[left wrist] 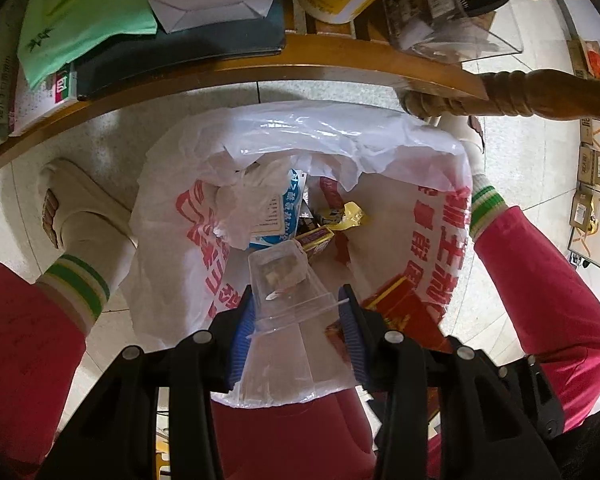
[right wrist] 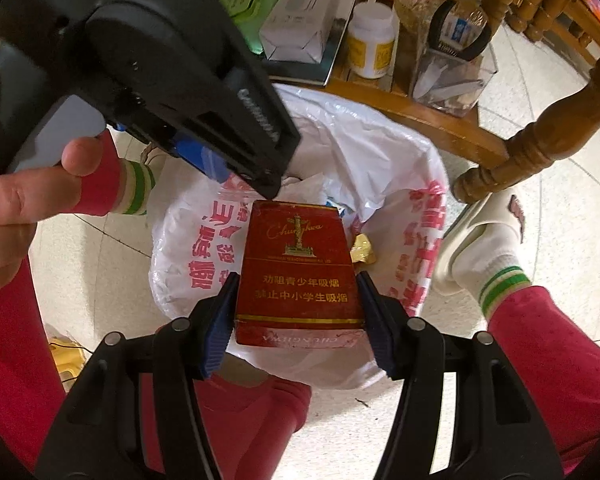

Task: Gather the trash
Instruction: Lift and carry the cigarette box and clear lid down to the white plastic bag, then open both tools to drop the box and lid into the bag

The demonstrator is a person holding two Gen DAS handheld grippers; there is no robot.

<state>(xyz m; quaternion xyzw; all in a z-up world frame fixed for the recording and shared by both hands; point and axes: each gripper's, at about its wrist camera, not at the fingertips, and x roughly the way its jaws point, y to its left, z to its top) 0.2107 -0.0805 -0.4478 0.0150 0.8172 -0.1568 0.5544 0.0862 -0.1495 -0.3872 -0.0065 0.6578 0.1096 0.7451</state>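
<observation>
A bin lined with a white plastic bag with red print (left wrist: 380,152) stands on the floor between the person's legs; it also shows in the right wrist view (right wrist: 380,152). Wrappers and a gold foil packet (left wrist: 350,216) lie inside. My left gripper (left wrist: 296,300) is shut on a clear plastic cup (left wrist: 284,280) and holds it over the bag's mouth. My right gripper (right wrist: 298,284) is shut on a red cigarette pack (right wrist: 298,264) over the same bag. The red pack shows at the right of the left wrist view (left wrist: 404,312). The left gripper's black body (right wrist: 172,72) fills the upper left of the right wrist view.
A low wooden table (left wrist: 300,54) stands just beyond the bin, holding a green packet (left wrist: 88,20), a white box (right wrist: 300,12), a yellow-labelled jar (right wrist: 370,46) and a clear holder (right wrist: 452,76). A turned wooden leg (right wrist: 540,144) is at the right. Slippered feet flank the bin.
</observation>
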